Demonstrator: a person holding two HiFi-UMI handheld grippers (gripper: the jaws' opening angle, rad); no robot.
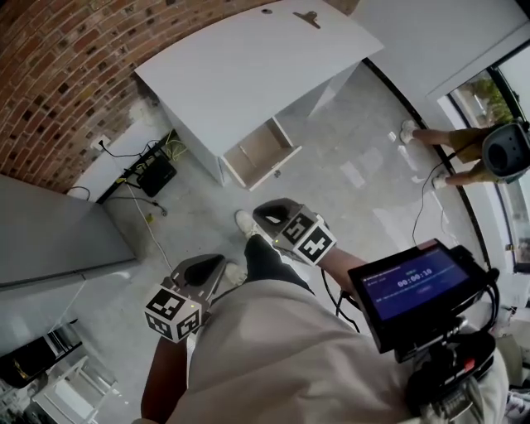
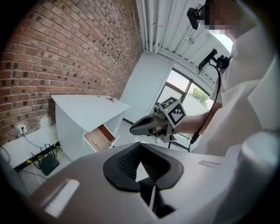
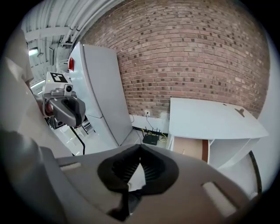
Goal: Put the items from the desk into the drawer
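A white desk (image 1: 248,58) stands by the brick wall, with a small brown clip-like item (image 1: 306,16) near its far edge. A tiny dark item (image 1: 267,11) lies beside it. Under the desk, a wood-lined drawer (image 1: 261,153) stands pulled open and looks empty. My left gripper (image 1: 207,263) and right gripper (image 1: 267,212) are held close to my body, well short of the desk. Both are shut with nothing between the jaws. The left gripper view shows its jaws (image 2: 140,144) pointing toward the desk (image 2: 87,109) and drawer (image 2: 101,135). From the right gripper (image 3: 140,146), the desk (image 3: 210,116) is at right.
A black router (image 1: 156,175) with cables lies on the floor left of the desk. A tall grey cabinet (image 1: 50,240) stands at left, with a small rack (image 1: 70,389) below it. Another person's legs (image 1: 447,153) are at right. A screen rig (image 1: 414,286) hangs at my chest.
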